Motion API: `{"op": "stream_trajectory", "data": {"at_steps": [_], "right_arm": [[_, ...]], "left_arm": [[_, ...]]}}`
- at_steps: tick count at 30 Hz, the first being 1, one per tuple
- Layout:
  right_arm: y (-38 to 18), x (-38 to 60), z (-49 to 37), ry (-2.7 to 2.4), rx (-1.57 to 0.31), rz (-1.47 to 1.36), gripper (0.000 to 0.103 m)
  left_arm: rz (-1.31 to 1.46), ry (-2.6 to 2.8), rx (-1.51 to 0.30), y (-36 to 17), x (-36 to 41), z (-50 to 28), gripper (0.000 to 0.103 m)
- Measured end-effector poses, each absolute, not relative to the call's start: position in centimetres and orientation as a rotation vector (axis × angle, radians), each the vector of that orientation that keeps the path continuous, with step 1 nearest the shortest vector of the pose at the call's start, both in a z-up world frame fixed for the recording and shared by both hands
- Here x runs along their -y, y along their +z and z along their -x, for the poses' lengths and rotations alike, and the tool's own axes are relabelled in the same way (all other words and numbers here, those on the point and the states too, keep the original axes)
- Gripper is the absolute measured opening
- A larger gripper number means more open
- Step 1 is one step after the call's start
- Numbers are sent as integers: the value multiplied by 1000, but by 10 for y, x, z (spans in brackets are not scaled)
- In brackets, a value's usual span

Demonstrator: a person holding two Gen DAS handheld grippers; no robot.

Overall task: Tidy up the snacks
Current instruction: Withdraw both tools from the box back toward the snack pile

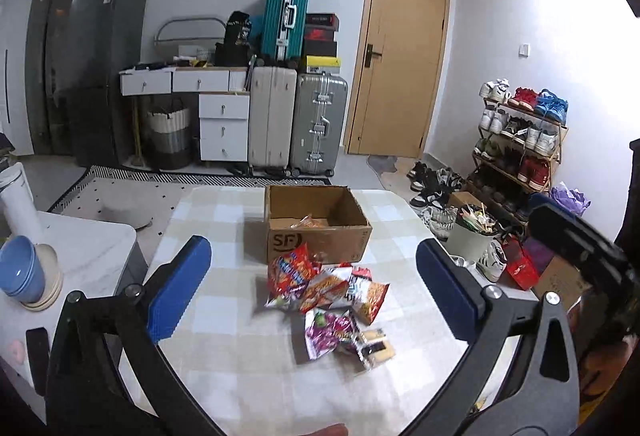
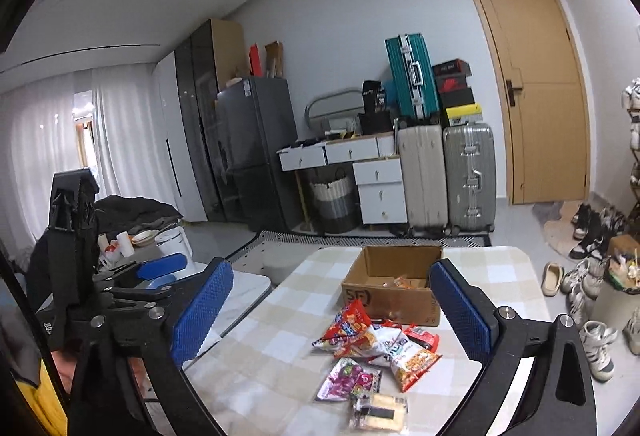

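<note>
Nearest the cams, both grippers are held above the table w/ nothing between the pads. The left gripper (image 1: 314, 276) is seen w/ its blue fingers (image 1: 180, 288) spread wide apart; the right gripper (image 2: 332, 312) is likewise held wide open, its ribbed blue pads (image 2: 202, 310) well separated.

Just beyond, on the checked tablecloth (image 1: 224, 316), a loose pile of snack packets is laid out. Closest in is a clear-wrapped pack of pale crackers (image 2: 378, 412) w/ a dark label, touching a shiny purple packet (image 2: 348, 378) w/ fruit print. Behind these, an orange-and-white packet (image 2: 414, 360), a small red packet (image 2: 422, 338) and a glossy red packet (image 2: 346, 324) w/ blue lettering are heaped together, overlapping; the red one is propped against the box front. In the left wrist view the same heap is framed between the 2 fingers, lower centre, w/ the red packet (image 1: 292, 272) at the far end and the purple packet (image 1: 328, 330) at the near end. No packet is touched by either gripper.

Directly behind the pile, an open cardboard box (image 1: 320, 240) marked "SF" is stood upright near the table's far edge; 1 orange packet (image 1: 308, 222) is seen lying inside it.

To the left, a 2nd white table (image 1: 92, 256) w/ stacked blue bowls (image 1: 22, 266) is set beside. Further off, suitcases (image 1: 296, 124), white drawers (image 1: 224, 124), a dark fridge (image 1: 106, 68) and a wooden door (image 1: 400, 48) are lined along the wall; a shoe rack (image 1: 520, 140) is placed at right.
</note>
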State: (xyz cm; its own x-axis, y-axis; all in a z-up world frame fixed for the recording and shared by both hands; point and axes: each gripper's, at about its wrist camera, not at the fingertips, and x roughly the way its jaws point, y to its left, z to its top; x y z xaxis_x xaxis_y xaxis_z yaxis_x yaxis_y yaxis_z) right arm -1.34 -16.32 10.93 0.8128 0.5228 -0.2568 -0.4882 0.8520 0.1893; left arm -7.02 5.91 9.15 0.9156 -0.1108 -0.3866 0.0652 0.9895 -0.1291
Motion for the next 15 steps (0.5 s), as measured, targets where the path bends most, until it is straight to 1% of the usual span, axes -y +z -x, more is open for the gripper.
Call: {"op": "stream_trajectory", "data": {"at_steps": [3,8,12,15], "right_arm": [[93,170,32,519,-291,-131,102],[63,178,26,483,-329,-135,102],[40,181,12,474,-381,-152,102],[23,182,-3,472,-432,-163,102]], "left_arm": [[116,-61,-380,72,-65,95,102],[66,2,-399,36,-68,107,102],[69,-14,-450,14,-67,97,102],[74,-23,-495,4,-65,72,102]]}}
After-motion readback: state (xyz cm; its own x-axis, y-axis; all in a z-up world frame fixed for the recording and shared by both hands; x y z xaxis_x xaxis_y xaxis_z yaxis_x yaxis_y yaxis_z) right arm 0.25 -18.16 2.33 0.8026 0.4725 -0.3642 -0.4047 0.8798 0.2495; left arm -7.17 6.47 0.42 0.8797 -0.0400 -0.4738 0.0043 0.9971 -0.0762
